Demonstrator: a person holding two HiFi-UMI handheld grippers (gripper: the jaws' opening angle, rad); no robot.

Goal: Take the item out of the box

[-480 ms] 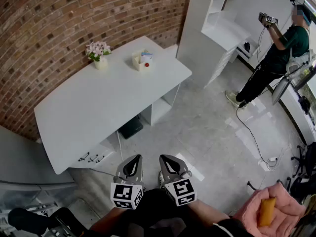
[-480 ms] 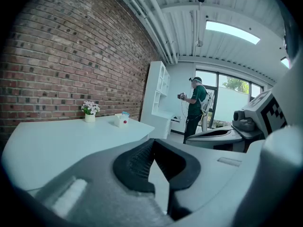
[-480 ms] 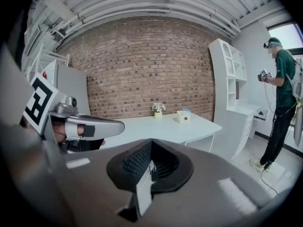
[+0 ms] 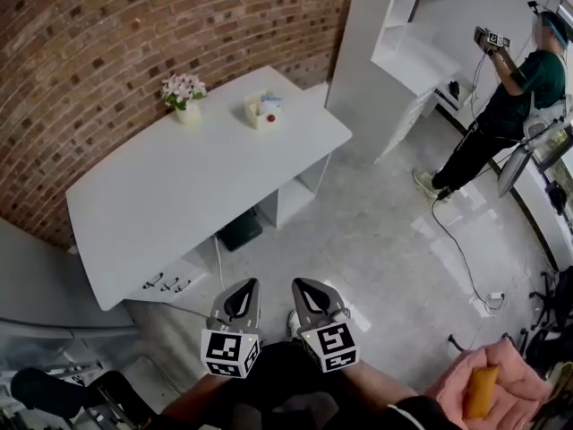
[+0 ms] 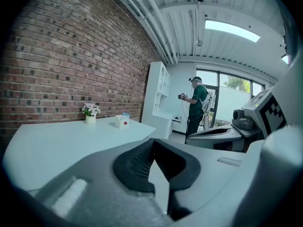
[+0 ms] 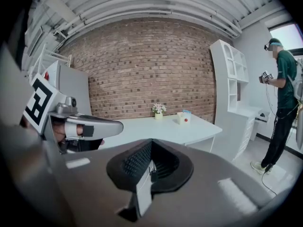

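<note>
A small white box (image 4: 260,111) stands at the far end of the white table (image 4: 179,186), with a blue-topped item and a red dot showing on it. The same box appears in the left gripper view (image 5: 121,121) and the right gripper view (image 6: 182,118). My left gripper (image 4: 243,288) and right gripper (image 4: 308,288) hang side by side over the floor, well short of the table. Both are shut with nothing between the jaws, as the left gripper (image 5: 150,143) and right gripper (image 6: 150,145) show in their own views.
A flower pot (image 4: 182,94) stands left of the box. A white shelf unit (image 4: 394,25) rises right of the table. A person (image 4: 501,97) stands at the far right, with a cable (image 4: 457,249) on the floor. A pink cushion (image 4: 488,388) lies at bottom right.
The whole view has shifted slightly, so the table and room sit a little further right. Both grippers keep the same pose, shut.
</note>
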